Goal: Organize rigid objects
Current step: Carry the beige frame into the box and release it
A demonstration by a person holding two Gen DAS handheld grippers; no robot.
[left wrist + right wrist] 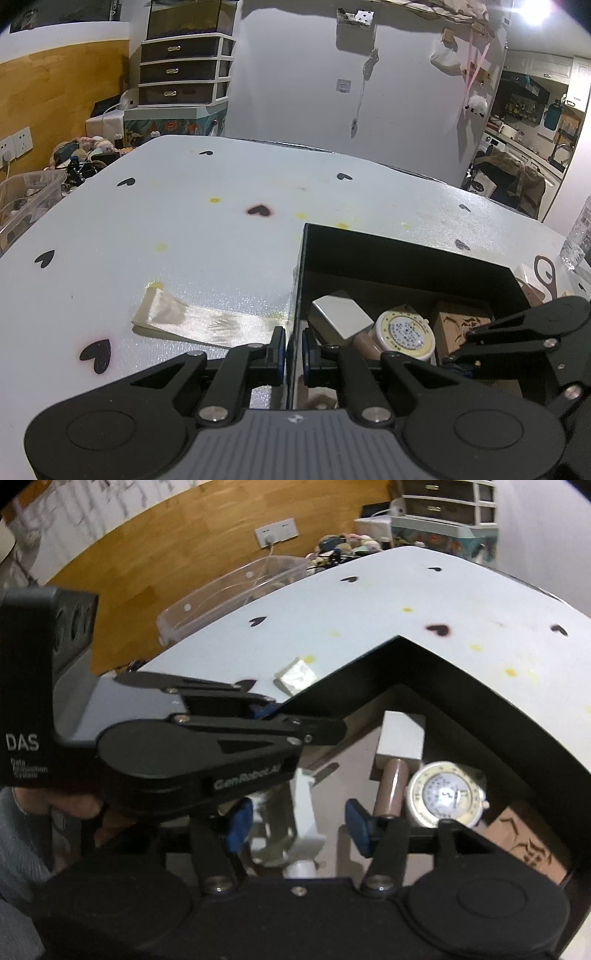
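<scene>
A black open box (388, 251) (461, 686) stands on the white table. Inside lie a grey-white block (341, 317) (402, 734), a round tape measure (404, 334) (445, 794), a brown cylinder (391, 790) and a wooden carved block (461, 325) (532, 845). My left gripper (293, 354) is shut on the box's left wall, one finger each side. My right gripper (299, 823) is open inside the box over a white plastic object (304, 812); it shows at right in the left wrist view (517, 332).
A cream ribbon (199, 321) (295, 675) lies on the table left of the box. A clear plastic bin (229, 594) sits off the table's left edge. Scissors (545, 273) and a bottle (580, 236) are right of the box.
</scene>
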